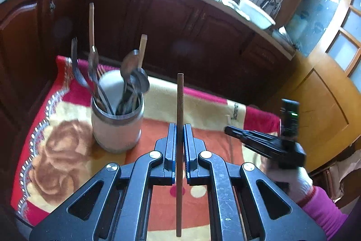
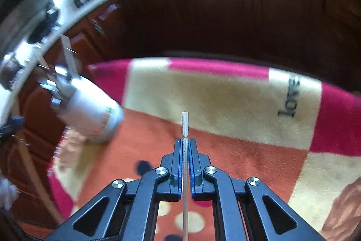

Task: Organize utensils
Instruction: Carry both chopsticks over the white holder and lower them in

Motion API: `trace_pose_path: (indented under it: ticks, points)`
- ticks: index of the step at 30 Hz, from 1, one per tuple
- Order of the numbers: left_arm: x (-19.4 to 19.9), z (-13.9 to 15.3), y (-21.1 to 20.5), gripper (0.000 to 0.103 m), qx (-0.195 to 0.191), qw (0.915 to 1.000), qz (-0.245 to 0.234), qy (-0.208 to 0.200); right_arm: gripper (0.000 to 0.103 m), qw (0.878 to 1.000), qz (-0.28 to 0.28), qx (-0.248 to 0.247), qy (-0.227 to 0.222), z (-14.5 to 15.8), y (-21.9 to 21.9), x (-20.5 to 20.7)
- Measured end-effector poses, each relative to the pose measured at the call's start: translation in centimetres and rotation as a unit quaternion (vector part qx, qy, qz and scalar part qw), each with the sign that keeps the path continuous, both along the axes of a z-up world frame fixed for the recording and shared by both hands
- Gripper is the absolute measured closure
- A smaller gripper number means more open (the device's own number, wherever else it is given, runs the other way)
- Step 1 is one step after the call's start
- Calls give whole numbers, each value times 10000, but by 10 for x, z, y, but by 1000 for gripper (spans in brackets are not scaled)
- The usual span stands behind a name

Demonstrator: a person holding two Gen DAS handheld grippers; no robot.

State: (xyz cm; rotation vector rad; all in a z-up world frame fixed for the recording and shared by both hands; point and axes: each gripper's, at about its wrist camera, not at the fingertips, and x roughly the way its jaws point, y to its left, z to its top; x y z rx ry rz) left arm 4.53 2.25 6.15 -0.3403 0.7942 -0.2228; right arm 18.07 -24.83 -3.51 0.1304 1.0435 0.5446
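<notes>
Now, from the left wrist, the left gripper is clamped on a wooden chopstick, the utensil holder just beside; keep it upright when lowering. From the right wrist, the right gripper pinches a thin metal chopstick above the blanket; approach the holder slowly.

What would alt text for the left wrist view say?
A left gripper clamps a brown wooden chopstick upright above a patterned blanket. A white holder of spoons stands to its left; the right gripper enters at right.
</notes>
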Motion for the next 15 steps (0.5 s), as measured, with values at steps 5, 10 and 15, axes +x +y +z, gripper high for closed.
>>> trace_pose_path:
  ticks: [5, 10, 15]
  points:
    - [5, 33, 19, 99, 20, 9991, 241, -339, 99, 9963, 177, 644, -550, 68, 12, -18]
    - [15, 68, 46, 99, 148, 9952, 616, -747, 99, 9848, 377, 1164, -1231, 133, 47, -26]
    - [31, 89, 60, 99, 495, 9865, 986, -1212, 99, 9707, 389, 1473, -1859, 169, 91, -21]
